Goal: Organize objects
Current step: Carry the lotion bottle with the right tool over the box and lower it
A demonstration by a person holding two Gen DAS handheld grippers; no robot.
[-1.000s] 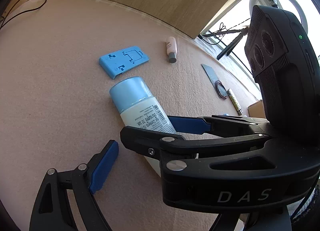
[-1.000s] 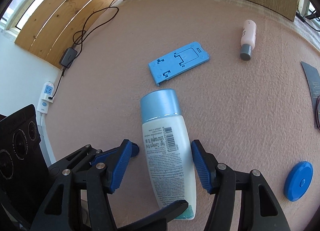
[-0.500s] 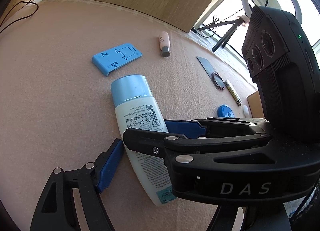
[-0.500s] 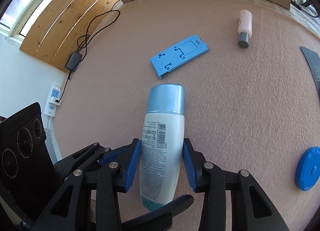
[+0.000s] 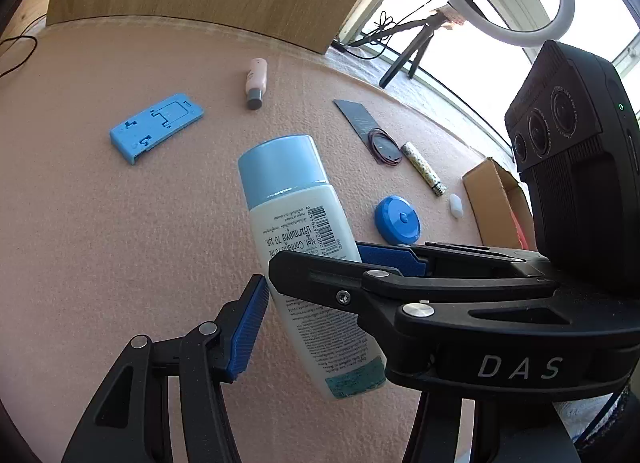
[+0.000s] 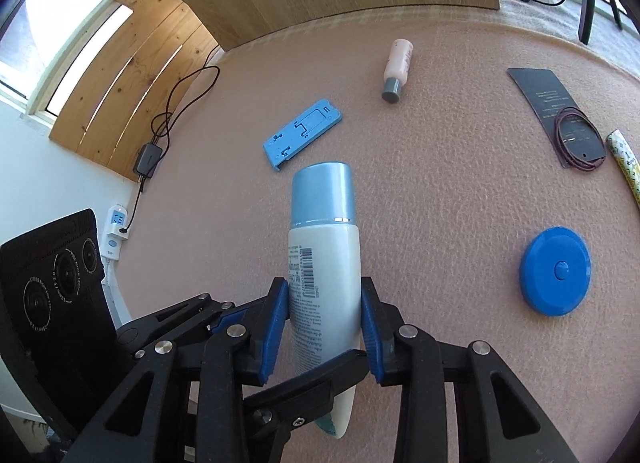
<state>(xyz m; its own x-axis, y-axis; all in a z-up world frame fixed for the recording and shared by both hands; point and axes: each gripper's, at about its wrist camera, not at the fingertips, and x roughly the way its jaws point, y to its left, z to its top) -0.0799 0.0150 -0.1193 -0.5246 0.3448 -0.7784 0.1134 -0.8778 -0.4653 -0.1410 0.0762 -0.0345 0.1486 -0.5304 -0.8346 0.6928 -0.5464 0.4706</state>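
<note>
Bottle clamped in the right hand-held gripper [image 6: 324, 327], clear of the desk [image 6: 460, 191].

Pinched across the white body of the bottle [image 6: 324, 263] between both blue pads, long axis running straight ahead along the fingers, blue cap leading. Left hand-held gripper [image 5: 316, 287] spread wide just beside, gripping nothing. Cardboard box [image 5: 496, 203] off to the right past the blue round case [image 5: 397, 220]: probably the drop spot, nearer the right hand.
</note>
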